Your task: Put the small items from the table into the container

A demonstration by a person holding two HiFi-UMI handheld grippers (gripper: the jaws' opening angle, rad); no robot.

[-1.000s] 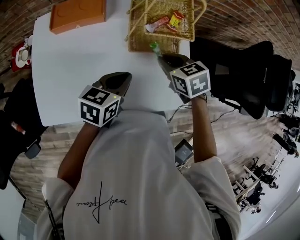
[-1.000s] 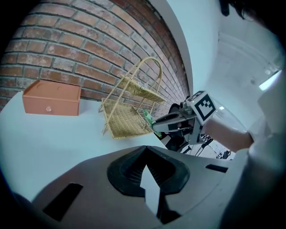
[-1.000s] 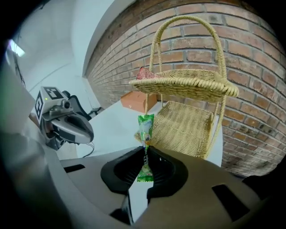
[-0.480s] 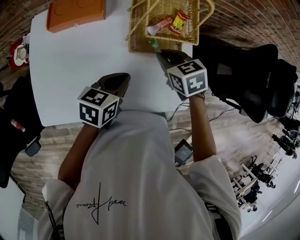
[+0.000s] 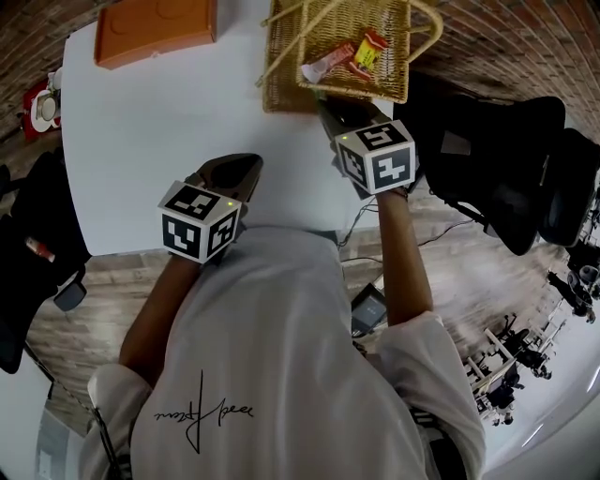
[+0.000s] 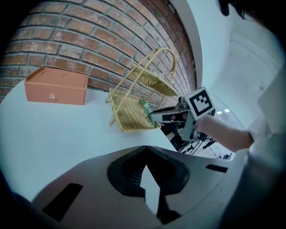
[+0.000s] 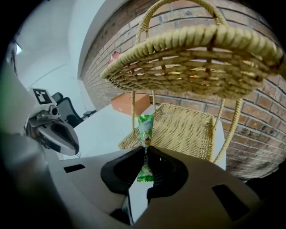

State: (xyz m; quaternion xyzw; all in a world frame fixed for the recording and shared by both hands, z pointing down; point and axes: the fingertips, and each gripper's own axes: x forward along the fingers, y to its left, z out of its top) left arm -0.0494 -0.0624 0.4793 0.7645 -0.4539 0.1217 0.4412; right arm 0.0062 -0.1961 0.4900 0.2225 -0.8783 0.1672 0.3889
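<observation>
My right gripper [image 7: 146, 151] has its jaws nearly together, pinched on a green sachet [image 7: 145, 127]. The sachet stands upright, its top poking out ahead of the pads and its lower end showing beneath them. The print on it is too small to read. It sits right at the near corner of the lower tray of the wicker basket [image 7: 190, 127]. From my own view I cannot tell whether it touches the weave or stops just short.

In the head view the sachet is lost altogether: my right jaw tips run under the basket's upper tray, and the marker cube covers the rest. That view does show what lies in the upper tray, a pink-and-white wrapper [image 5: 323, 67] and a red-and-yellow packet [image 5: 367, 52] beside each other. From below, in the right gripper view, the tray's underside hides them, bar a scrap of pink at its far edge.

My left gripper [image 6: 145, 166] is fully closed on nothing; only a sliver of the white table [image 5: 159, 122] shows through the slit. It hangs over the table's near edge, well apart from the basket.

An orange box [image 5: 155, 28] is cut off by the top of the head view. A red object [image 5: 42, 108] past the table's left edge is too small to identify.
</observation>
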